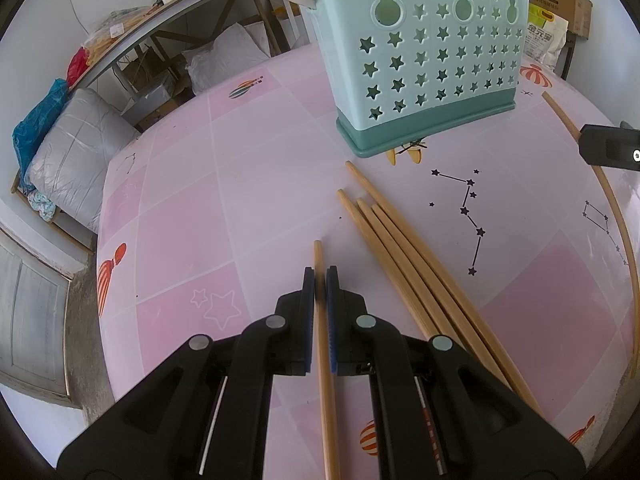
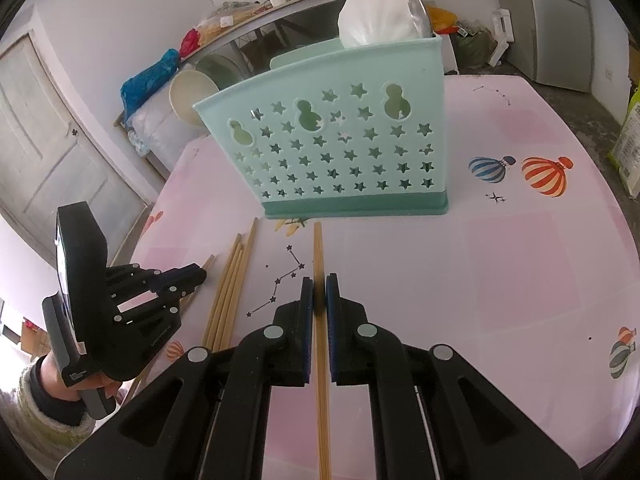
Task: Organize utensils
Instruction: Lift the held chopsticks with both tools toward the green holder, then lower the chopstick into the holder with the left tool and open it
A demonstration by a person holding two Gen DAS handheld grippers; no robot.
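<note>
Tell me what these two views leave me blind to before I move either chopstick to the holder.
- Holder interior: both views see only its star-pierced wall, so free compartments are unknown.
- Left gripper's chopstick: rear end cut off by the bottom edge.
- Right gripper's chopstick: rear end likewise cut off.
- Loose chopsticks: lower ends hidden behind the left gripper's body.

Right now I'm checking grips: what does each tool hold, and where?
Each holds one chopstick partway along its length: left tool one chopstick, right tool another.
</note>
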